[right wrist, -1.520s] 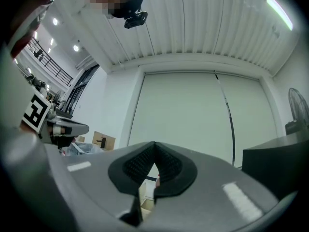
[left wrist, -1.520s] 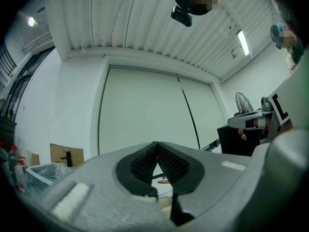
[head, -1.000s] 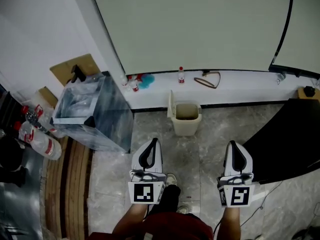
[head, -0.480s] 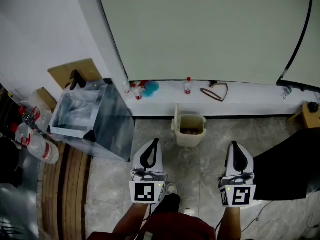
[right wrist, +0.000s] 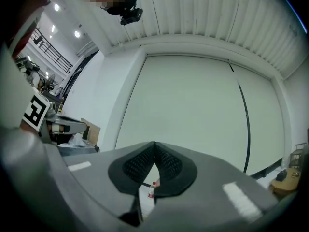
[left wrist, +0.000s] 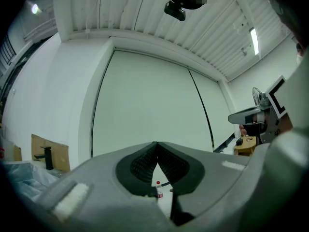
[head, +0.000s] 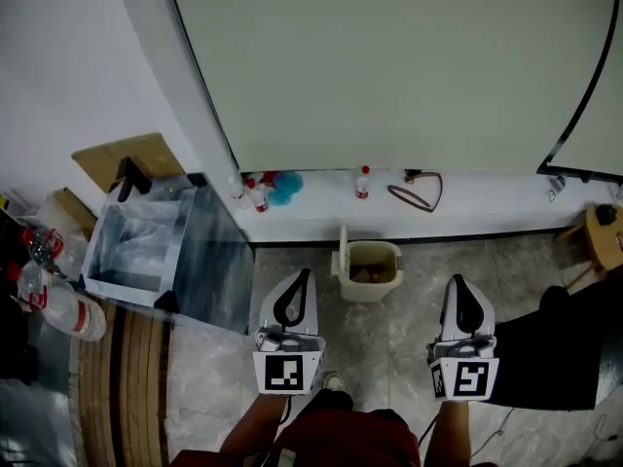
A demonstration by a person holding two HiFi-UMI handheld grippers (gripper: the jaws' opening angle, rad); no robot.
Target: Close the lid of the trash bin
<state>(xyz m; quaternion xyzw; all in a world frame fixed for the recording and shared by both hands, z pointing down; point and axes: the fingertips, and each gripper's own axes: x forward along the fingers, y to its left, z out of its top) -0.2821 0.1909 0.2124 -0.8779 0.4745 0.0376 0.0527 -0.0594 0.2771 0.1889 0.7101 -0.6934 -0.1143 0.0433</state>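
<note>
The trash bin [head: 372, 272] stood on the floor against the low white ledge [head: 487, 207], and its lid [head: 343, 247] stood upright at the bin's 9 o'clock side, so the opening was uncovered. Something brownish lay inside; what it was I could not tell.

In the head view the left gripper [head: 303, 276] and the right gripper [head: 456, 281] were held side by side. The bin was at about 1 o'clock from the left one and at about 10 o'clock from the right one, apart from both. The jaws of each gripper were pressed together with nothing between them. Each gripper view showed only the wall and a small bottle [head: 362, 181] far behind the pads, not the bin.

I judged the step in hand to be the approach. To do it well, the left gripper should probably go lower, come to the outer face of the lid from 9 o'clock, and push its top edge slowly toward 3 o'clock. Joined jaws suit such a push. The bin looked light, so a hard push could slide or tip it.
</note>
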